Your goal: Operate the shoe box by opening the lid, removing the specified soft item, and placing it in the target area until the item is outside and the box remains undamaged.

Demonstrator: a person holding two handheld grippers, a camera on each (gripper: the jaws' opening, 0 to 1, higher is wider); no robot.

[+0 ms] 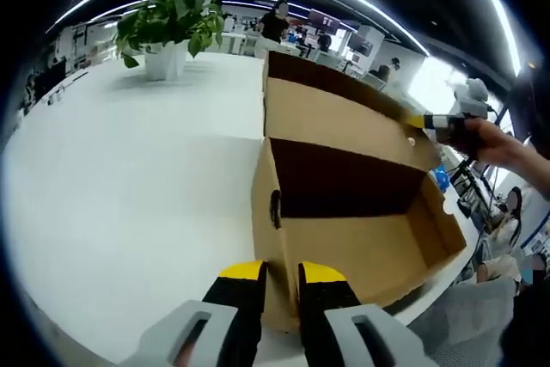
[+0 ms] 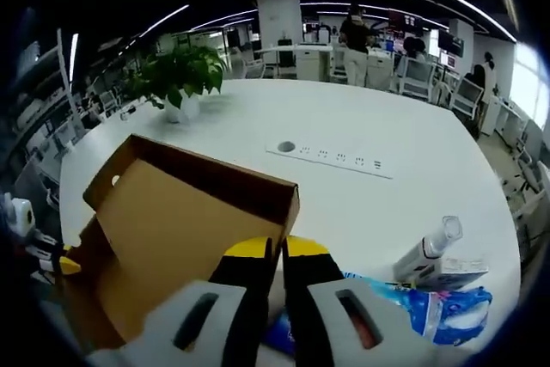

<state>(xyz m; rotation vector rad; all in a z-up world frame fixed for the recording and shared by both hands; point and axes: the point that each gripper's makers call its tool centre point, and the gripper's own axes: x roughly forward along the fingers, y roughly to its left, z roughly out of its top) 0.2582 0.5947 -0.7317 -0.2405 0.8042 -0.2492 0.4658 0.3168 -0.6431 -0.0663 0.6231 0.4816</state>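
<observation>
An office's white counter (image 1: pixel 129 178) carries the open brown cardboard shoe box (image 1: pixel 361 212), its lid (image 2: pixel 172 221) raised. The left tongs (image 1: pixel 281 277) pinch the box's near wall; the right tongs (image 2: pixel 277 255) clamp the lid's edge. A blue soft packet (image 2: pixel 430 307) lies beside the box.

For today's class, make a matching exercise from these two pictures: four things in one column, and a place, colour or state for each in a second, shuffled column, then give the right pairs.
Things
1. shoe box
2. potted plant
3. power strip
4. blue packet

Descriptions
A. white, set flat in the table top
B. open, lid raised, brown cardboard
C. lying beside a white bottle near the table edge
D. green leaves in a white pot

Right pairs: 1-B, 2-D, 3-A, 4-C
</observation>
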